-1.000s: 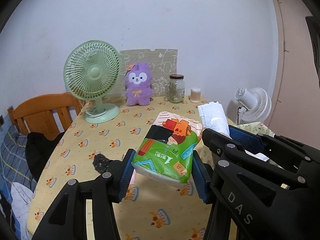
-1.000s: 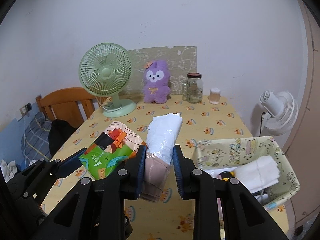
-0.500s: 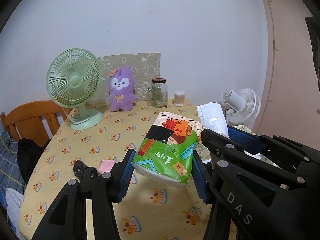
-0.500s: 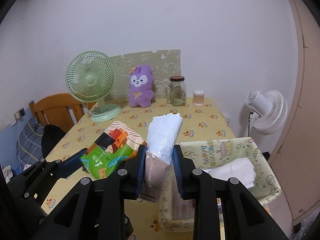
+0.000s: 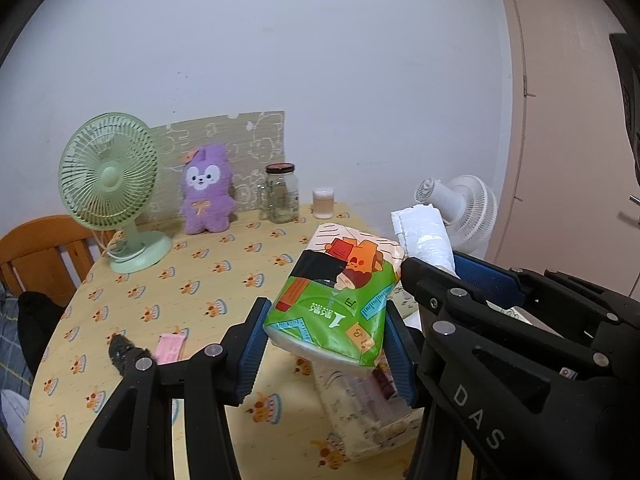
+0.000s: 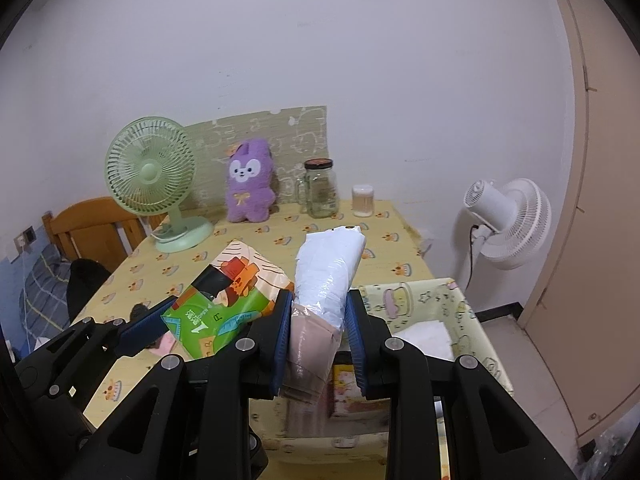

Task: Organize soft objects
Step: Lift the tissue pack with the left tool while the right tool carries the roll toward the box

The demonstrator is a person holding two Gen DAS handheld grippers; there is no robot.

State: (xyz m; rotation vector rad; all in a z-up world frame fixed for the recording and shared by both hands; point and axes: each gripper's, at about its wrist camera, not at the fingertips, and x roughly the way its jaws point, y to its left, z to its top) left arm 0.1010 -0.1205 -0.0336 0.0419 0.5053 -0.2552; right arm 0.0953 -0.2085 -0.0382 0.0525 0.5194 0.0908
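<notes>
Right wrist view: right gripper [image 6: 316,332] clamps a plastic-wrapped pack [image 6: 328,276], left gripper [image 5: 326,346] a tissue pack [image 5: 340,292]; lower both level into the fabric bin [image 6: 460,312] just ahead before releasing.

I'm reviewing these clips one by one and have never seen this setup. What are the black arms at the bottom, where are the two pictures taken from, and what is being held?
There is no robot: a person holds a hand-held two-finger claw in each hand, and each claw carries a wide-angle camera looking along its fingers. One picture comes from the left claw, the other from the right claw.

The left claw is shut on a green and orange printed soft tissue pack. The right claw is shut on a long clear plastic-wrapped bundle of white and beige pads.

Below is a table with a yellow patterned cloth. On it stand a green desk fan, a purple plush toy, a glass jar and a small capped container. A yellow patterned fabric bin sits by the right claw.
</notes>
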